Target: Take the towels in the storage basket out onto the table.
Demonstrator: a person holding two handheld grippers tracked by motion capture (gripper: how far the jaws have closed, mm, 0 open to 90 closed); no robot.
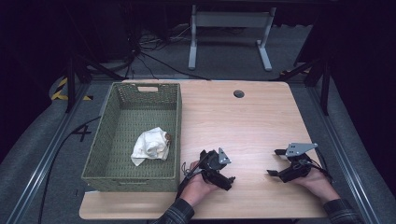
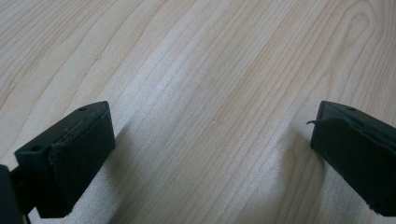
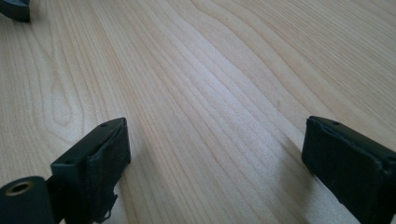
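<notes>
My left gripper (image 1: 228,168) rests on the wooden table (image 1: 243,126) near its front edge, pointing right, held by a hand in a plaid sleeve. In the left gripper view my left gripper (image 2: 212,140) is open, with bare wood between its black pads. My right gripper (image 1: 274,162) lies at the front right, pointing left toward the other one. The right gripper view shows my right gripper (image 3: 215,149) open too, with nothing between its pads. A dark corner of the left gripper (image 3: 14,9) peeks in at that view's top left.
A green woven basket (image 1: 112,163) stands on the table's left side. A crumpled white cloth (image 1: 149,145) with a small brown thing on it lies inside. A round cable hole (image 1: 238,94) sits near the far edge. Beyond the table stands a desk frame (image 1: 229,32).
</notes>
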